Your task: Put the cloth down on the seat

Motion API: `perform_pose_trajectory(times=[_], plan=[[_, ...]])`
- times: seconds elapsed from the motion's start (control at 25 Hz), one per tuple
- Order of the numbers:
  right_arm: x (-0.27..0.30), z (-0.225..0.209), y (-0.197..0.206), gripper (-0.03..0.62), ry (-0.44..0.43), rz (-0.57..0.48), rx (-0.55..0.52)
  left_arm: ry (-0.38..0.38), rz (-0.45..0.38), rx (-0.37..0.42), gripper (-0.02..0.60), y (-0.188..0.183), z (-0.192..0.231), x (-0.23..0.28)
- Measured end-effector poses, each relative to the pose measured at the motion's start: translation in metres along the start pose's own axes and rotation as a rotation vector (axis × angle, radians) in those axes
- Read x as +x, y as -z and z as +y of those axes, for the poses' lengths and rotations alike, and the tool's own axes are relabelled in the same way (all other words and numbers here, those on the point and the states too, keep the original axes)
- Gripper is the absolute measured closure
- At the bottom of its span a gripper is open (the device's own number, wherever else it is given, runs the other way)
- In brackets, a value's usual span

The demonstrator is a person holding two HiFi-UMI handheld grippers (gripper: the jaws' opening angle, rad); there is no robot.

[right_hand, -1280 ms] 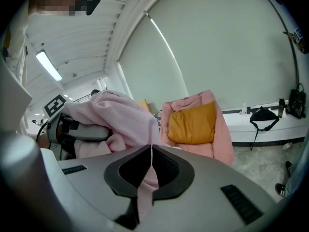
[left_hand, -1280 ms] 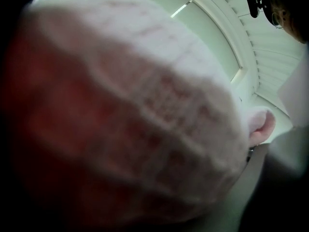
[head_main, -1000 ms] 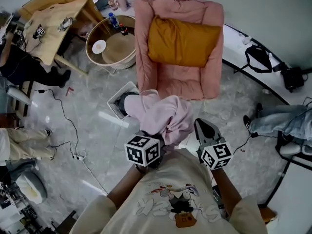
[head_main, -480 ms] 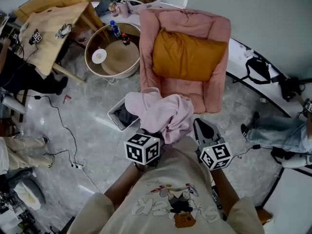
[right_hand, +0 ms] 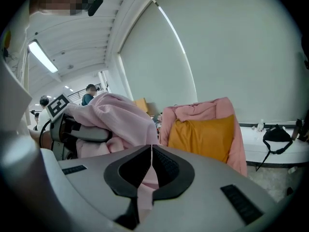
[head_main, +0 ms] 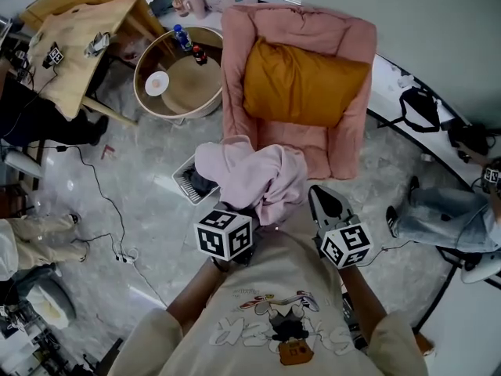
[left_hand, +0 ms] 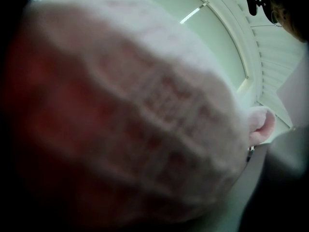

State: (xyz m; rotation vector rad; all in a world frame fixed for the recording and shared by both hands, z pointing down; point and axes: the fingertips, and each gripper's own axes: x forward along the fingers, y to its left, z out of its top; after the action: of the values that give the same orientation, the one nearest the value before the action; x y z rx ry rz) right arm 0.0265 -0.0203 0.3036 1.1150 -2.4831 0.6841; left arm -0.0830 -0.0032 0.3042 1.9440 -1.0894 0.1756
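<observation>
Cloth (head_main: 250, 180), pink and bunched, is held in the air in front of the armchair (head_main: 235, 77), not yet on its seat (head_main: 301, 143). Its bulk is carried by the left hand-held gripper (right_hand: 91, 134), whose jaws are kept wide by the wad. 1 thin edge is pinched between the closed jaws of the right hand-held gripper (head_main: 323, 202), seemingly so that the cloth can be spread below the orange cushion (head_main: 301, 84).
</observation>
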Motion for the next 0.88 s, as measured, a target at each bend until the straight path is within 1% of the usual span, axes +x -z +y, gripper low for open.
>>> perform_pose_trajectory(times=[0.24,0.36,0.48,0.72,0.88], plan=[[0.000,-0.036,-0.018,0.569,-0.026,-0.008,0.021,-0.020,-0.005,-0.002,0.215,-0.018,-0.012,0.031],[0.000,-0.055,-0.016,0.569,-0.035,0.002,0.057,-0.019,-0.013,-0.029,0.215,-0.025,-0.019,0.047],[-0.003,-0.070,-0.011,0.569,-0.040,0.014,0.066,-0.026,-0.010,-0.058,0.215,-0.026,-0.025,0.064],[-0.002,-0.107,-0.009,0.569,-0.046,0.040,0.011,-0.054,0.005,-0.054,0.215,-0.024,-0.035,0.102],[0.000,-0.128,0.001,0.569,-0.073,0.078,0.007,-0.077,0.024,-0.061,0.215,-0.015,-0.036,0.129]])
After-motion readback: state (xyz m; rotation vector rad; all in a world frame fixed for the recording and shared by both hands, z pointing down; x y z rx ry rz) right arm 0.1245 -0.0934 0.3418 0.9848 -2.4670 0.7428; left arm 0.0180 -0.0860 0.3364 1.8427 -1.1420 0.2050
